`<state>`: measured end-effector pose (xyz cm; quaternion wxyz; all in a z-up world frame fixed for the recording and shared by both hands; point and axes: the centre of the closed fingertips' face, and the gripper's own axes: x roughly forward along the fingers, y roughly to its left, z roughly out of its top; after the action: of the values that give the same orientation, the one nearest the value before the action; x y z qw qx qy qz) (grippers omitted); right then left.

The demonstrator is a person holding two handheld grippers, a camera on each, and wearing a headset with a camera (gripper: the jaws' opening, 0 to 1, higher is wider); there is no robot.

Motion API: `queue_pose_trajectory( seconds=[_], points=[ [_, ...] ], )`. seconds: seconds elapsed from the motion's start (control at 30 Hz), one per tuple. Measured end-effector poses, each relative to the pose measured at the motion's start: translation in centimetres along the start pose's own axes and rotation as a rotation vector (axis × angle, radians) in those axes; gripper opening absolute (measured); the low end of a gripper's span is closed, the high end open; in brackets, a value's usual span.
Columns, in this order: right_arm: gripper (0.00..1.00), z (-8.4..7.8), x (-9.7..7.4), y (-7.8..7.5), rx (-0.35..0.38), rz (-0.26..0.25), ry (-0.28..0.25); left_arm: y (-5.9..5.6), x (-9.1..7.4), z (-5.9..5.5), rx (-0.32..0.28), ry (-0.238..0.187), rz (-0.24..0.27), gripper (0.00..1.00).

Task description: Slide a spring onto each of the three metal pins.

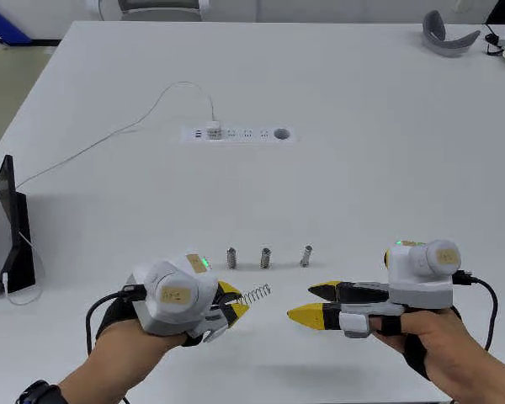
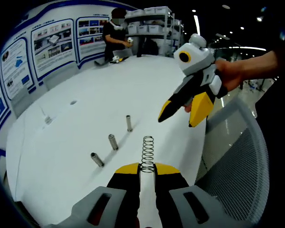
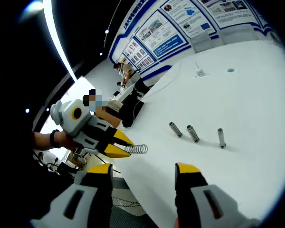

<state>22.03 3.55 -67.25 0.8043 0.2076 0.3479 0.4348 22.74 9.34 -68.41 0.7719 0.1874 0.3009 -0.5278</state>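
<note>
The left gripper (image 1: 236, 305) is clamped on one end of a spring (image 1: 255, 295), so the coil juts free past its tips toward the right gripper (image 1: 303, 303). That gripper's jaws stand apart and empty, probably waiting to steady or guide it. Just beyond both sets of tips, three pins (image 1: 265, 257) stand in a row on the table (image 1: 362, 168). The two nearer the left gripper seem to carry springs, while the end pin (image 1: 306, 256) looks bare with nothing blocking it. A power strip (image 1: 236, 134) lies well beyond.
</note>
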Motion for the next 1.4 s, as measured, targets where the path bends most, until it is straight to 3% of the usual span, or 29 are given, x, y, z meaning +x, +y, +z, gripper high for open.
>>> queue_pose_trajectory(
  seconds=[0.4,0.57,1.13,1.4],
  points=[
    [0.41,1.5,1.7,1.2,0.052,0.082,-0.02,-1.5,0.5,1.9,0.034,-0.036,-0.03,0.1],
    [0.31,1.4,2.0,1.6,0.06,0.105,-0.008,-1.7,0.6,2.3,0.047,-0.043,-0.037,0.1],
    [0.14,1.2,1.8,2.0,0.07,0.13,0.011,-2.1,0.7,2.1,0.074,-0.039,-0.068,0.1],
    [0.12,1.0,1.7,2.8,0.042,0.144,0.045,-2.4,0.7,2.0,0.075,-0.04,-0.096,0.1]
  ],
)
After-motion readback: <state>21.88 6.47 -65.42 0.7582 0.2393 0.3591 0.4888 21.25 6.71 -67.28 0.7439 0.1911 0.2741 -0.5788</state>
